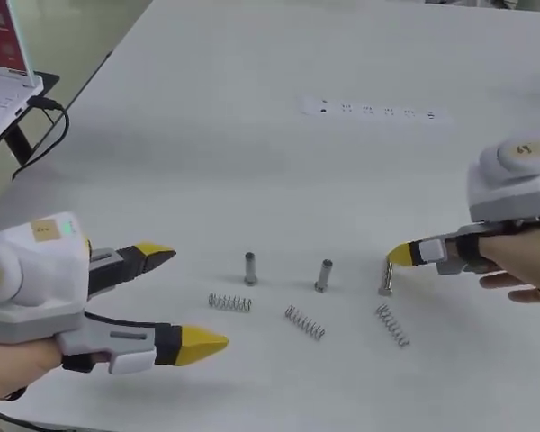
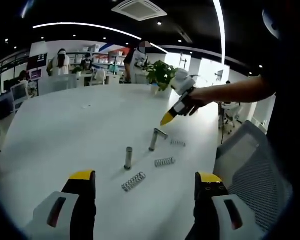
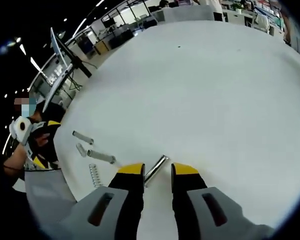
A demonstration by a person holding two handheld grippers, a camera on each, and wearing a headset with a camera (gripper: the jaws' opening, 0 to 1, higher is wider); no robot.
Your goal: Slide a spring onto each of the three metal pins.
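The left hand-held gripper (image 1: 180,297) is closest to the person. It hangs just over the white counter (image 1: 252,162) with its yellow-tipped jaws wide apart and holds nothing. Just past it, the left spring (image 1: 229,303), middle spring (image 1: 305,322) and right spring (image 1: 392,325) lie flat. Behind them stand the left pin (image 1: 250,268), middle pin (image 1: 324,274) and right pin (image 1: 386,277). The right hand-held gripper (image 3: 158,170) has its jaws close together around the right pin, with small gaps showing. A power strip (image 1: 369,111) lies far back.

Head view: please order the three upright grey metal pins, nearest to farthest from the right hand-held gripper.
1. Right grey metal pin, at the right hand-held gripper tips.
2. Middle grey metal pin, centre.
3. Left grey metal pin, far end.
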